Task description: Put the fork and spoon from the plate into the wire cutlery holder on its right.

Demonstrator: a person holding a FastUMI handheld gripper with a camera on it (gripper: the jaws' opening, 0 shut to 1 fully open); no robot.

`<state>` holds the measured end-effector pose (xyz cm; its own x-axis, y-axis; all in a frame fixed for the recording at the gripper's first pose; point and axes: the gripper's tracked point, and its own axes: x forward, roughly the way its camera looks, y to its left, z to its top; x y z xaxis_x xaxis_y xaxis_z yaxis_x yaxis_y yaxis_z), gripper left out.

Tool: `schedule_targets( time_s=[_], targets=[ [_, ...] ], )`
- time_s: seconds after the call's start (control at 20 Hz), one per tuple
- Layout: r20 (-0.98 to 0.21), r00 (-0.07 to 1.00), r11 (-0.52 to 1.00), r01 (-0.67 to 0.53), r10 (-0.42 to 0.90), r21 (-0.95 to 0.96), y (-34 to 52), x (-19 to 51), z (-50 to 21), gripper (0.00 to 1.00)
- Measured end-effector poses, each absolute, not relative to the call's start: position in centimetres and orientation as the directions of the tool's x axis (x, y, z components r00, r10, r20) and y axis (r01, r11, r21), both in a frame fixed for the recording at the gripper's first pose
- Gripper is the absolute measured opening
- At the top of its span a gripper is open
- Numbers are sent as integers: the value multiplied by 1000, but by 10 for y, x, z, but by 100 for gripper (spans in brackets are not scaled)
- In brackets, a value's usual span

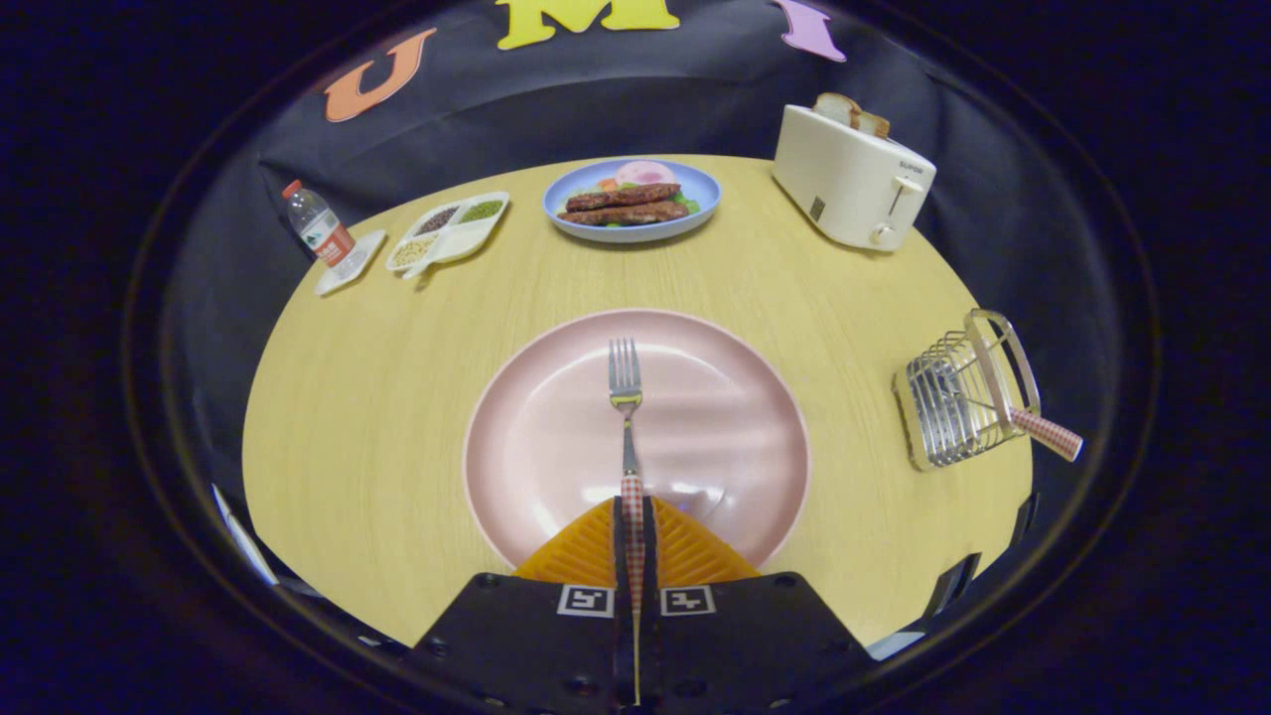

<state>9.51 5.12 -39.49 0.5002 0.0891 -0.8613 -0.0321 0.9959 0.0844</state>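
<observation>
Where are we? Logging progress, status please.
Tongs shut on fork handle, over pink plate. One checkered handle already in wire cutlery holder, right of plate. Nothing on the table between plate and holder.

Unreadably small brand mark on toaster [849, 179]

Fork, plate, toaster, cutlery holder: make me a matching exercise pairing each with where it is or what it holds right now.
Things:
1. fork
2. pink plate
3. toaster
4. wire cutlery holder

States:
A. holds a checked handle already
B. bread slices sticking out of the top
C. handle clamped between the fingers of the gripper
D. just ahead of the fingers, under the fork

Pairs: 1-C, 2-D, 3-B, 4-A
</observation>
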Motion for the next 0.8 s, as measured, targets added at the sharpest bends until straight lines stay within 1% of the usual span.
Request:
schedule_targets(
  time_s=[0.35,0.55,0.8],
  targets=[
    [-846,521,993,-93,114,77,24,86,-352,1],
    [-838,531,991,-110,128,81,10,79,-328,1],
    [-835,531,989,-106,145,104,-28,75,-293,1]
  ],
)
